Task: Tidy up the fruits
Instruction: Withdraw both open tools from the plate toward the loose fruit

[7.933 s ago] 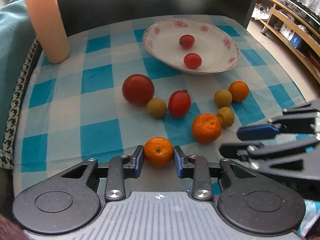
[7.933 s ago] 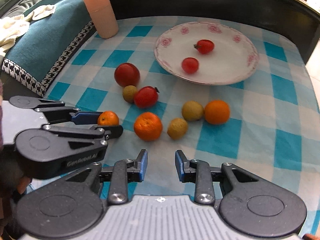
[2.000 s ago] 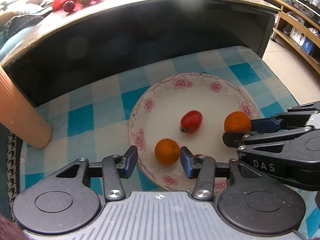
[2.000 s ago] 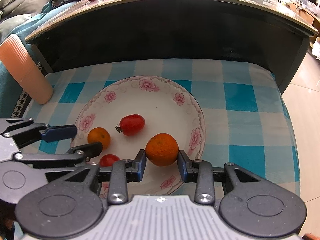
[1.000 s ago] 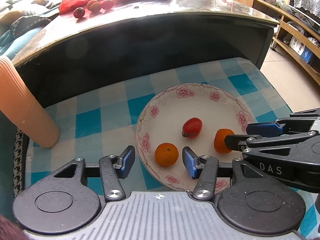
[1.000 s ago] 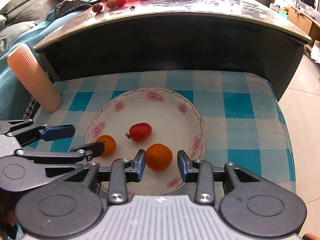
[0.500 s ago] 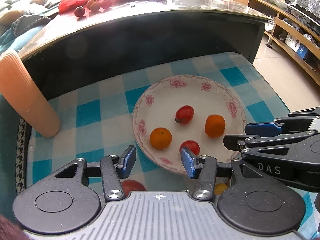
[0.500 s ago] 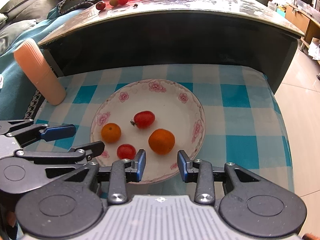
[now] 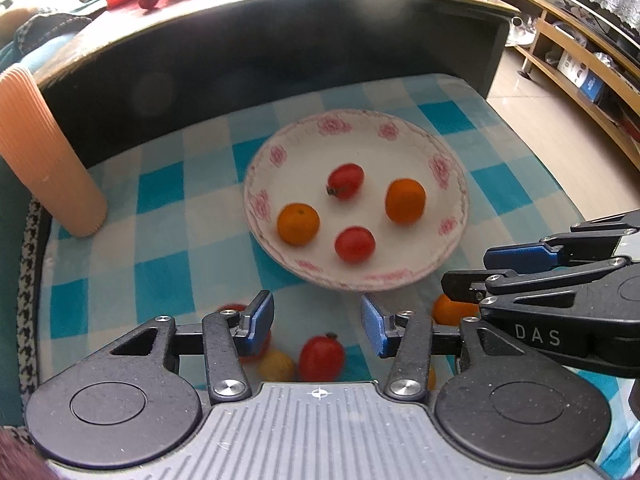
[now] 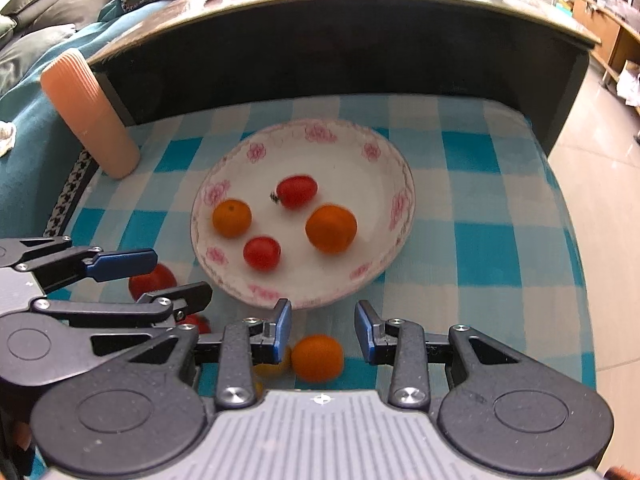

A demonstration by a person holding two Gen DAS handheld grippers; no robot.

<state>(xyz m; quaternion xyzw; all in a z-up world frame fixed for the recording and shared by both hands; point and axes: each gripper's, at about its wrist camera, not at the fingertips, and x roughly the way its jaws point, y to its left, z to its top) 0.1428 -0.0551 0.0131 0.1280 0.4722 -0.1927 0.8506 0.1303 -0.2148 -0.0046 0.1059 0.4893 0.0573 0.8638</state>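
Blue-padded jaws of the left gripper were held wide apart and empty above a tomato on the checked cloth. Likewise parted and empty, the right gripper was poised over an orange. Beyond both, two oranges and two tomatoes were seen on the flowered plate, with a ribbed peach cup standing well apart

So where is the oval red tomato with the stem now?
The oval tomato lies on the floral plate, toward its far side in the right wrist view, between the small orange and the bigger orange.
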